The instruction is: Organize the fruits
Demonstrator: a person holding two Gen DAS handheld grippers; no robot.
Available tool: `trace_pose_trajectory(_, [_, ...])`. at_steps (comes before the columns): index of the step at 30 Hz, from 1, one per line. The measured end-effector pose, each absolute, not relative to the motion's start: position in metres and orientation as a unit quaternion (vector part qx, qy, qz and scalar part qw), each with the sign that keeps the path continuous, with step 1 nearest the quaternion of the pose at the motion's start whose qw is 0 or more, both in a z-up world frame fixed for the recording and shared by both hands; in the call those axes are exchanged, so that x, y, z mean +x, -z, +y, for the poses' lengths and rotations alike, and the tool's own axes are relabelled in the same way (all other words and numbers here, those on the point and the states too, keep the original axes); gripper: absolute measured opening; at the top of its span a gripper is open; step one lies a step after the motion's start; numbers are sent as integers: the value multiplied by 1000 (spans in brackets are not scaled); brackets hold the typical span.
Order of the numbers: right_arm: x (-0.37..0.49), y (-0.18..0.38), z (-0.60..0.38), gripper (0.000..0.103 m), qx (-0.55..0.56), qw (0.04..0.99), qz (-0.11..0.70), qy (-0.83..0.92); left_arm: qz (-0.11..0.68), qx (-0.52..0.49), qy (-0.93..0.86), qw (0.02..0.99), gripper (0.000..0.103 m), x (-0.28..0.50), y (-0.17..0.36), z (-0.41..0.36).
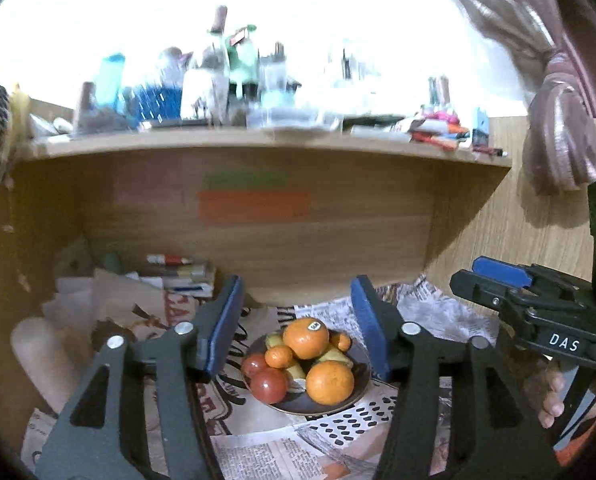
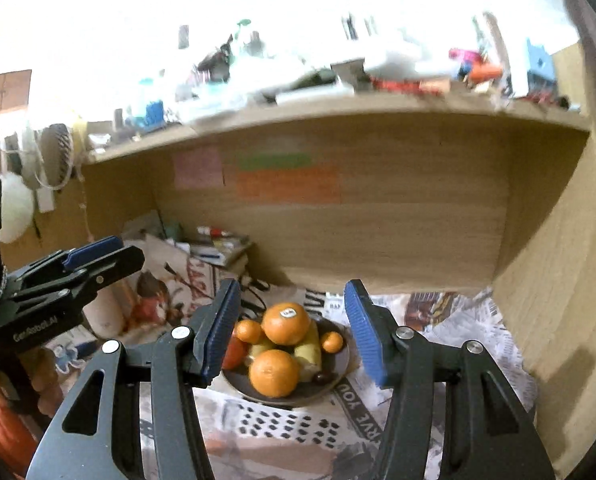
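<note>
A dark plate (image 1: 352,400) (image 2: 340,364) holds a pile of fruit on a paper-covered desk. On top sits an orange with a sticker (image 1: 305,338) (image 2: 286,323). A second big orange (image 1: 330,383) (image 2: 274,373) lies in front, with small oranges (image 1: 279,356), red tomatoes (image 1: 269,385) and yellow fruit (image 2: 310,354) among them. My left gripper (image 1: 298,328) is open above and short of the plate, empty. My right gripper (image 2: 292,330) is open too, empty, framing the same pile. Each gripper shows in the other's view: the right one (image 1: 498,280), the left one (image 2: 94,254).
A wooden shelf (image 1: 258,148) crowded with bottles and clutter overhangs the desk. Wooden walls close in the back (image 2: 378,220) and right (image 2: 558,280). Newspapers and printed paper (image 1: 338,428) cover the desk. Books and boxes (image 1: 186,276) stack at the back left.
</note>
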State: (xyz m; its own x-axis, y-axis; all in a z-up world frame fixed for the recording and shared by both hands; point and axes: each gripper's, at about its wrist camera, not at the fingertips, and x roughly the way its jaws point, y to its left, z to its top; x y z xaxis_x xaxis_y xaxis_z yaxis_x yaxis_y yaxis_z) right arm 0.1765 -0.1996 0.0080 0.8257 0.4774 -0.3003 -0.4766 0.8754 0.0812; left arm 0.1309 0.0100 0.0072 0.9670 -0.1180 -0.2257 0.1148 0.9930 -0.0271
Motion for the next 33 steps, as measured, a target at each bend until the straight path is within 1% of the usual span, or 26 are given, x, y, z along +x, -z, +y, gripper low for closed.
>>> trace_pose_trajectory(1, [171,-9,-199,55,4,956,152,-249,108,-5,57,992,61,124,-8,9])
trace_pose_trajectory(3, [159,-10,-199,60,7,959,142,-245,101,-4,55,993,70,113,-8,9])
trace_pose_trajectory(4, [153,-11,-198,65,8,961,136,-242,99,-6,55,994,72,108,-8,10])
trace_pose_trajectory(7, [137,-12,-197,78,6,966,115,-232,95,-8,56,994,72,95,-7,12])
trace_pose_trajectory(10, [124,-13,-197,85,4,969,100,-225,95,-9,53,994,73,84,-3,12])
trace_pose_trajectory(11, [121,-13,-195,87,2,970,97,-224,95,-10,52,994,76,82,-1,12])
trace_pose_trajectory(12, [118,-13,-195,89,1,970,94,-223,95,-11,51,994,87,80,0,13])
trace_pose_trajectory(14, [114,-13,-193,96,0,972,90,-219,84,-19,44,995,97,72,3,15])
trace_pose_trajectory(20, [105,-10,-192,103,3,974,87,-210,77,-10,40,996,97,62,2,13])
trace_pose_trajectory(23, [104,-9,-193,103,6,974,86,-208,73,-6,39,997,97,59,2,11])
trace_pose_trajectory(26, [103,-8,-192,103,4,974,88,-207,73,-7,39,997,101,59,2,12])
trace_pose_trajectory(33, [103,-8,-192,103,3,974,88,-208,74,-8,41,996,101,60,2,12])
